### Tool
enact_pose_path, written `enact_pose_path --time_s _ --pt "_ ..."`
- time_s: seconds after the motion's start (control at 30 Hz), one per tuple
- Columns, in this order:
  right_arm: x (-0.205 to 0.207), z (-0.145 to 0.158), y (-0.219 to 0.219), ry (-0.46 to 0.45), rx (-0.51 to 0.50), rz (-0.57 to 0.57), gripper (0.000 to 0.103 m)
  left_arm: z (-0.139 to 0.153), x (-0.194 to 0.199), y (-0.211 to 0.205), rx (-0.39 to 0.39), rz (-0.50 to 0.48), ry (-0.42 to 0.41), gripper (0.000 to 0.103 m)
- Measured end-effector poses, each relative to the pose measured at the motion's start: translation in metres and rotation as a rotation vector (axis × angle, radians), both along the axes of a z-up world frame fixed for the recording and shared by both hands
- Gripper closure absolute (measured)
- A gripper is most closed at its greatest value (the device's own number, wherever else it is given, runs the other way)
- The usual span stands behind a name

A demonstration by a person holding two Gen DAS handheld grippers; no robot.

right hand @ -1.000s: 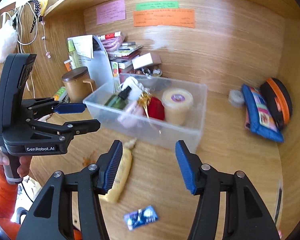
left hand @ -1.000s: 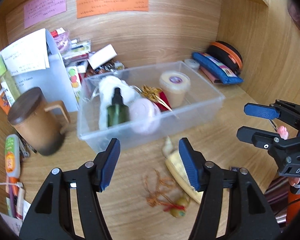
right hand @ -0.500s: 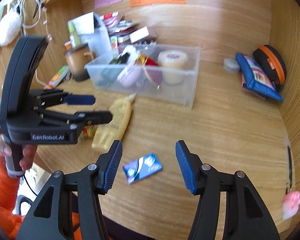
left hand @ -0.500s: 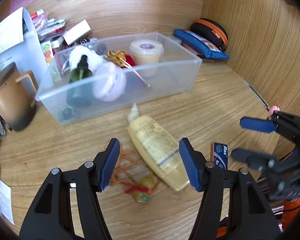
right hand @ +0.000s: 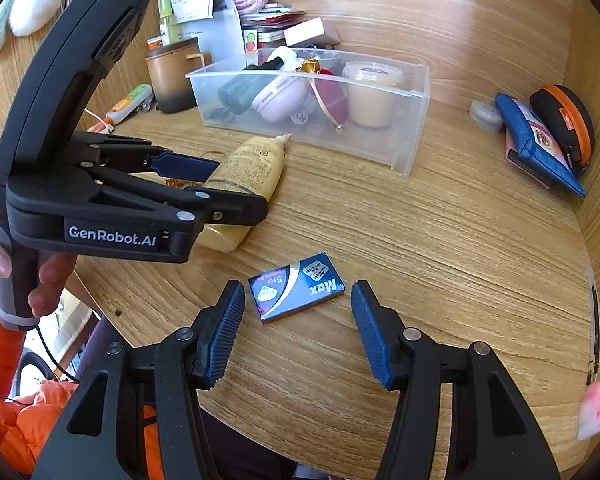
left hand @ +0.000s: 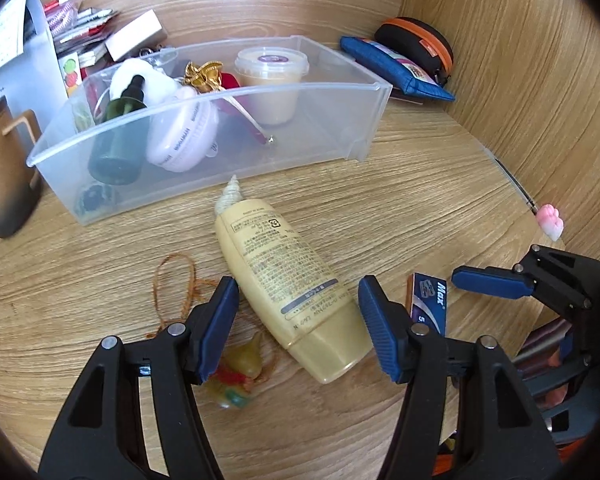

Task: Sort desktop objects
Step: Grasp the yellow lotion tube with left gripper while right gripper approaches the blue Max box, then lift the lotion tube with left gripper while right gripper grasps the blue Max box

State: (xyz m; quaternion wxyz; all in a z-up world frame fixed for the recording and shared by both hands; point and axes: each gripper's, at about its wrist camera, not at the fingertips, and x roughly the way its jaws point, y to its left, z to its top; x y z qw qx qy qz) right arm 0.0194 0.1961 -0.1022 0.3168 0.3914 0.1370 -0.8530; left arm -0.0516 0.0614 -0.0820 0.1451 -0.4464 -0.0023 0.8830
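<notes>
L gripper (left hand: 298,320) released, straddling yellow tube (left hand: 284,280) lying on desk (left hand: 420,200) near bin (left hand: 340,120). R gripper (right hand: 298,320) released, just short of blue box (right hand: 296,286).

The left gripper (left hand: 298,316) is held low and level, its two blue-padded fingers (left hand: 219,326) spread wide apart with nothing clamped between them. Seen from the right wrist view, its black body is gripped from below by a bare hand (right hand: 40,280) (an orange sleeve shows at the wrist). The right gripper (right hand: 298,328) is likewise held with its jaws parted wide, the ribbed blue pads (right hand: 370,334) facing each other, nothing pinched between them.
</notes>
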Motion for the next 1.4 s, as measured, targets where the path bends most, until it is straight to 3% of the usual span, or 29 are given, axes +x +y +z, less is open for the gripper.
enact_pose_path --time_s 0.33,0.6,0.8,1.03,1.2,1.4 --pt "-0.002 -0.007 -0.003 0.036 -0.004 0.029 0.051 -0.005 -0.013 0.012 -0.040 0.021 0.015 0.045" --pt "-0.002 -0.008 -0.003 0.044 -0.018 0.037 0.056 -0.006 -0.015 0.023 -0.062 0.030 0.047 0.057" --pt "-0.007 -0.007 0.000 0.016 -0.040 0.036 0.056 0.007 -0.011 0.020 0.001 0.017 0.081 0.072" --pt "-0.009 -0.001 0.006 0.042 -0.036 0.019 0.056 0.012 -0.009 0.033 -0.053 -0.011 0.092 0.073" --pt "-0.011 0.002 0.012 0.056 -0.030 0.010 0.056 0.013 -0.007 0.054 -0.134 -0.056 0.109 0.072" --pt "-0.016 -0.001 0.024 0.057 -0.019 -0.027 0.056 -0.002 -0.016 0.071 -0.147 -0.096 0.055 0.073"
